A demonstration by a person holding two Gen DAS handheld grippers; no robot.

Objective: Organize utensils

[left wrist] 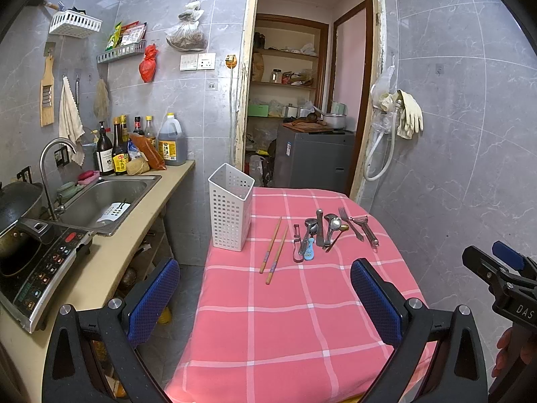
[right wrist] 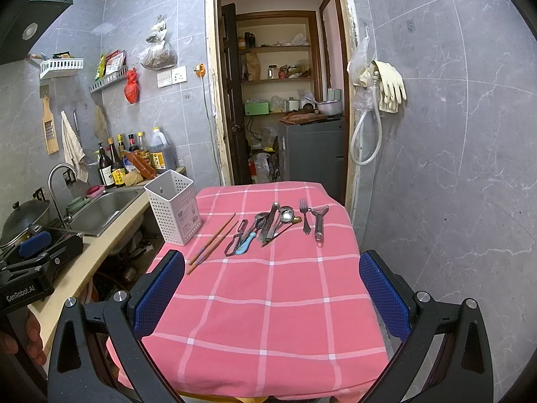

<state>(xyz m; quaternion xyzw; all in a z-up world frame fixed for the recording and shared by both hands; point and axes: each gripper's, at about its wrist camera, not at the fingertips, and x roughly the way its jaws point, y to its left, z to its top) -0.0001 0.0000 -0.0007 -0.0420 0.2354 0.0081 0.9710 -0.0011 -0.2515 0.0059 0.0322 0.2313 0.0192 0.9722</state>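
Note:
A white perforated utensil holder point(left wrist: 231, 208) point(right wrist: 174, 207) stands upright at the far left corner of the pink checked table point(left wrist: 275, 319) point(right wrist: 268, 302). Two wooden chopsticks point(left wrist: 273, 250) point(right wrist: 212, 243) lie beside it. Further right lies a cluster of spoons, a knife and a peeler point(left wrist: 317, 233) point(right wrist: 265, 225), then a fork point(left wrist: 350, 223) point(right wrist: 304, 216) and a metal peeler point(left wrist: 365, 230) point(right wrist: 318, 221). My left gripper point(left wrist: 265, 297) and right gripper point(right wrist: 272, 290) are both open and empty, held above the near half of the table, well short of the utensils.
A counter with a steel sink point(left wrist: 104, 201) point(right wrist: 104, 208), an induction cooker point(left wrist: 40, 265) and sauce bottles point(left wrist: 117, 151) runs along the left. An open doorway point(left wrist: 308, 100) lies behind the table. A tiled wall with hanging gloves point(left wrist: 407, 114) is on the right.

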